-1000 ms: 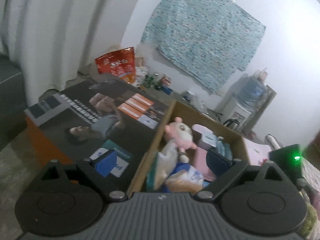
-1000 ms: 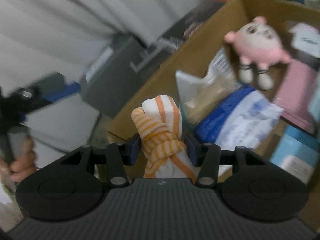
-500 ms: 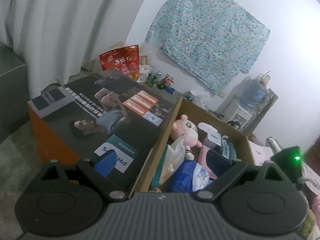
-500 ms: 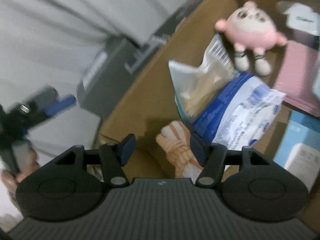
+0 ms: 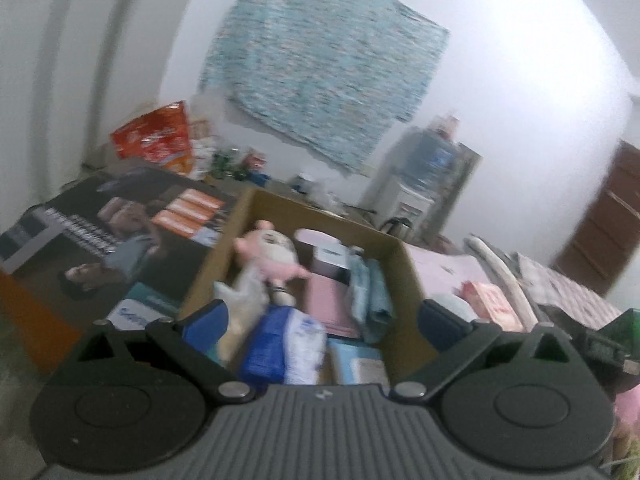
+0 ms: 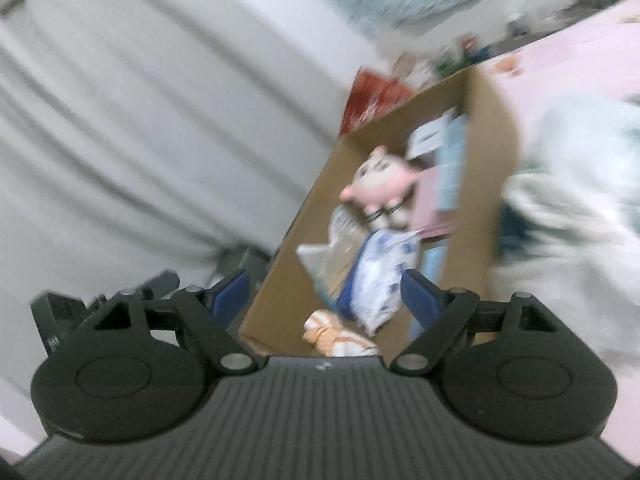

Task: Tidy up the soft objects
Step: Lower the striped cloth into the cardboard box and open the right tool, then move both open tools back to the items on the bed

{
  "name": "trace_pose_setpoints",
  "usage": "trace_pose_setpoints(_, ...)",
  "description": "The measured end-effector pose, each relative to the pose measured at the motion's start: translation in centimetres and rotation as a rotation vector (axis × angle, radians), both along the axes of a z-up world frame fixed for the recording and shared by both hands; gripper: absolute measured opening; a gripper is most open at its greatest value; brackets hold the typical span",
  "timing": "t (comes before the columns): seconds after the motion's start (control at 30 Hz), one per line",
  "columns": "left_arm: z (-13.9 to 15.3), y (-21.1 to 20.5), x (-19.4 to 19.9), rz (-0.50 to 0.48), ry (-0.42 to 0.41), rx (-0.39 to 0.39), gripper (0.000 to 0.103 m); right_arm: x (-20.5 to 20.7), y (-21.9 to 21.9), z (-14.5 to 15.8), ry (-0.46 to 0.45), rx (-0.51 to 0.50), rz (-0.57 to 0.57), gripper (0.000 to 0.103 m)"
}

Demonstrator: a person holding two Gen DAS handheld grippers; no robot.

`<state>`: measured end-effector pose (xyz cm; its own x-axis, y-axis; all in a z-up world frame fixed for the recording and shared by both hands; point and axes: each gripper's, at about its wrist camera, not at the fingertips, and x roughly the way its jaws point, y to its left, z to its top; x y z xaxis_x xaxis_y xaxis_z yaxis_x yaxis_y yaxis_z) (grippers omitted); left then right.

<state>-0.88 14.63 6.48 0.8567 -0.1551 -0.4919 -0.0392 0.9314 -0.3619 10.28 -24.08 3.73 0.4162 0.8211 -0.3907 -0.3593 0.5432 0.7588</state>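
Note:
An open cardboard box holds a pink plush toy, a blue-and-white pack, a clear bag and pink and teal folded items. An orange-striped knotted cloth lies in the box's near corner. My right gripper is open and empty just above that cloth. My left gripper is open and empty, held over the near end of the box.
A large dark printed carton stands left of the box. A red snack bag and small bottles stand at the wall behind. A water dispenser is at the back. Pale bedding and soft items lie right of the box.
My right gripper opened and let the striped cloth drop into the box, then pulled back. My left gripper swung right, over the box's near end.

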Motion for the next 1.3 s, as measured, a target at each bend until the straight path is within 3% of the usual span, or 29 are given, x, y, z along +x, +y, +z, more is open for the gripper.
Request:
trace_pose_setpoints(0.23, -0.3, -4.4, 0.8, -0.123, -0.002, 0.027, 0.102, -4.2, -10.6, -2.6, 0.036, 0.097, -0.296, 0.086)
trace_pose_setpoints(0.43, -0.2, -8.8, 2.5, -0.211, 0.041, 0.078, 0.102, -6.9, -15.7, -5.5, 0.056, 0.128, -0.443, 0.086)
trace_pose_setpoints(0.93, -1.3, -19.6, 7.5, -0.389, 0.155, 0.152, 0.102, -9.3, -22.5, -10.9, 0.126, 0.063, -0.586, 0.086)
trace_pose_setpoints(1.17, -0.5, -26.7, 14.3, -0.518, 0.246, 0.252, 0.102, -9.3, -24.6, -11.8, 0.124, 0.074, -0.613, 0.086)
trace_pose_setpoints(1.3, -0.6, -30.5, 19.5, -0.593, 0.305, 0.248, 0.102, -8.8, -25.2, -10.9, 0.081, 0.041, -0.621, 0.086)
